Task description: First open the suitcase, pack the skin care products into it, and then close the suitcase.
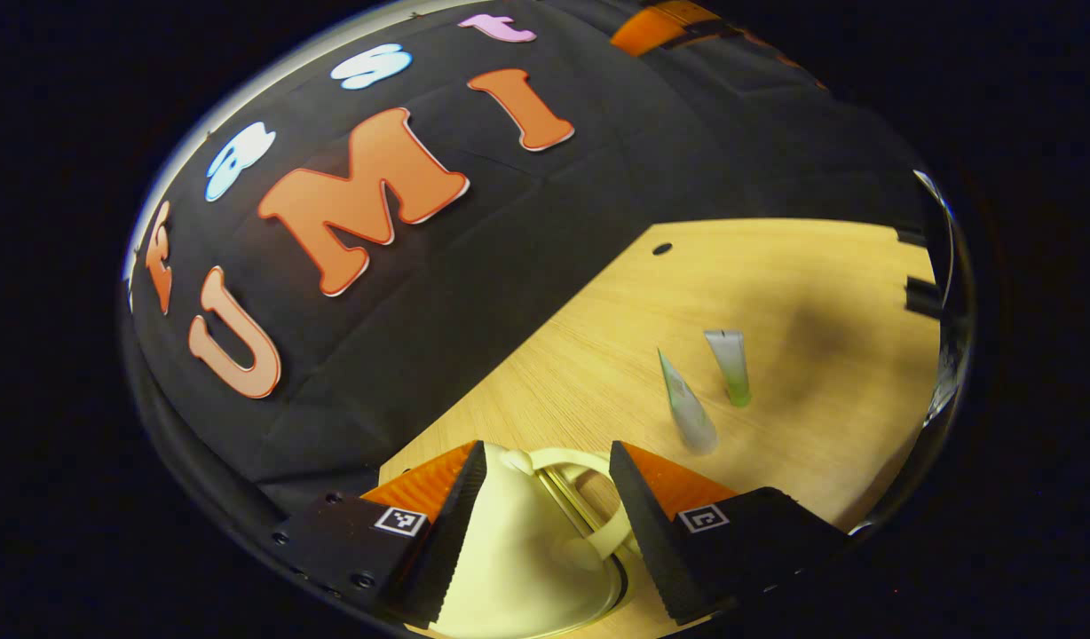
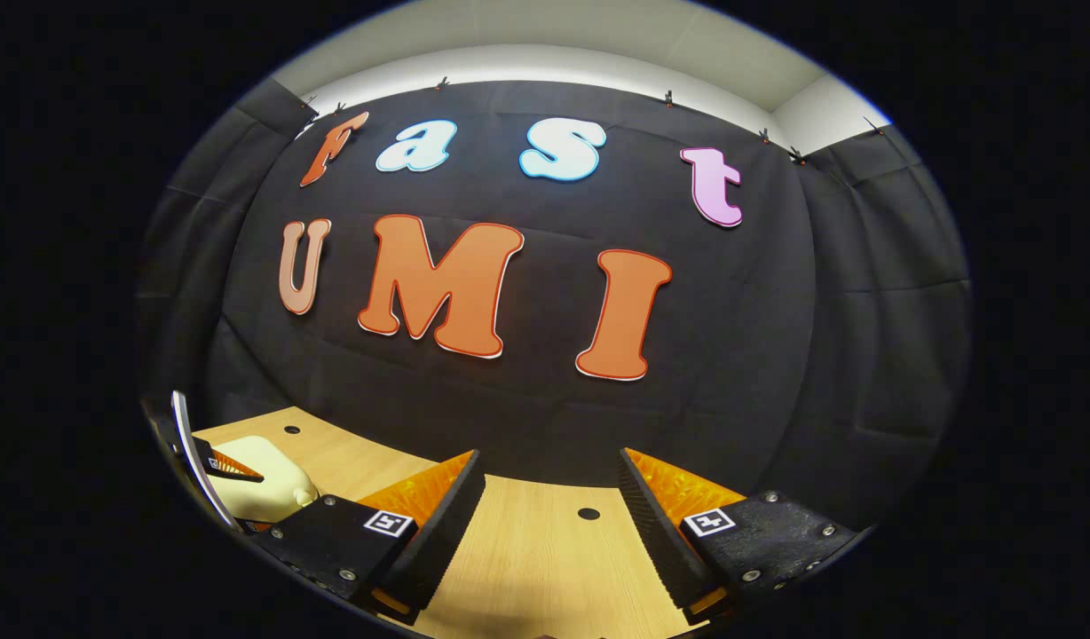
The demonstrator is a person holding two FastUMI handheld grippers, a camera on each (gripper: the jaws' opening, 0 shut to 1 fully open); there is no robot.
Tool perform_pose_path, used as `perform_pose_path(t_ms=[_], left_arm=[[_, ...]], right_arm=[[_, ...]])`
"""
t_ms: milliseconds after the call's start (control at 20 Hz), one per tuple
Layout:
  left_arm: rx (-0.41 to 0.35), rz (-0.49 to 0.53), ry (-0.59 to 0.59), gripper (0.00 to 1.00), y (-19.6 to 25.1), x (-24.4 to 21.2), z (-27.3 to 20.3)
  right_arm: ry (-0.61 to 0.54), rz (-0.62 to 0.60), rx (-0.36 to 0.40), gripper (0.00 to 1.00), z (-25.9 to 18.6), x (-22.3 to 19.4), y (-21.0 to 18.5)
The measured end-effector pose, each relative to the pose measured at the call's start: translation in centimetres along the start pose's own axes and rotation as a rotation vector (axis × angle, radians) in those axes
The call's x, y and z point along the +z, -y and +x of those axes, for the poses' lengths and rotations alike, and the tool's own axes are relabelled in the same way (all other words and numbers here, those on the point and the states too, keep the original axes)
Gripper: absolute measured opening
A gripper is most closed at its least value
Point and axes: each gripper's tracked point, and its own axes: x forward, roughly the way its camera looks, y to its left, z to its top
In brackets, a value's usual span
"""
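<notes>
In the left gripper view, the left gripper stood with its fingers spread wide over the cream suitcase, one finger to either side of the case's handle without pressing on it. The suitcase lay on the wooden table, lid down. Beyond the suitcase, well apart from it, two skin care tubes stood close together on the table — a pale tube nearer the case and a green-tipped tube just behind it.

In the right gripper view, the right gripper was also wide open and held nothing — only bare tabletop showed between its fingers. The suitcase showed far off to that gripper's left.
</notes>
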Motion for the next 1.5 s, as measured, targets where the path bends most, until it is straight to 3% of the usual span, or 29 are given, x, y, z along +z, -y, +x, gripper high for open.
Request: perform_pose_path(t_ms=[200,300,500,700,750,900,950,1000,1150,1300,1500], left_arm=[[-0.046,0.116,-0.109,0.86,2.5,-3.9,1.0],[-0.053,0.149,-0.137,0.68,3.1,-5.2,1.3],[-0.092,0.231,-0.131,0.67,4.5,-5.0,1.6],[-0.087,0.256,-0.226,0.67,4.2,-7.7,1.9],[-0.077,0.284,-0.239,0.73,4.1,-8.1,1.9],[-0.081,0.366,-0.243,0.40,4.7,-8.2,2.9],[-0.061,0.386,-0.194,0.39,4.6,-7.4,3.1],[-0.051,0.370,-0.201,0.10,4.4,-7.3,3.1],[-0.033,0.219,-0.157,0.10,4.2,-6.6,2.7],[0.046,0.140,-0.088,0.10,3.7,-4.7,2.5],[0.150,-0.074,-0.026,0.09,3.4,-3.6,2.0]], right_arm=[[-0.010,0.012,-0.007,0.95,0.2,-0.7,0.3],[-0.026,0.022,-0.001,0.95,0.5,-1.6,0.1],[-0.049,0.034,0.003,0.95,0.8,-2.4,-0.1],[-0.047,0.037,-0.003,0.95,0.7,-2.7,0.2],[-0.052,0.043,-0.003,0.95,0.8,-2.9,0.2],[-0.059,0.066,-0.004,0.95,0.7,-3.1,0.1],[-0.060,0.070,-0.006,0.95,0.6,-3.2,0.2],[-0.061,0.070,-0.006,0.95,0.6,-3.2,0.1],[-0.066,0.067,0.001,0.95,0.7,-3.4,-0.5],[-0.069,0.054,0.023,0.95,0.9,-3.3,-1.9],[-0.085,0.034,0.062,0.95,1.1,-3.7,-4.0]])
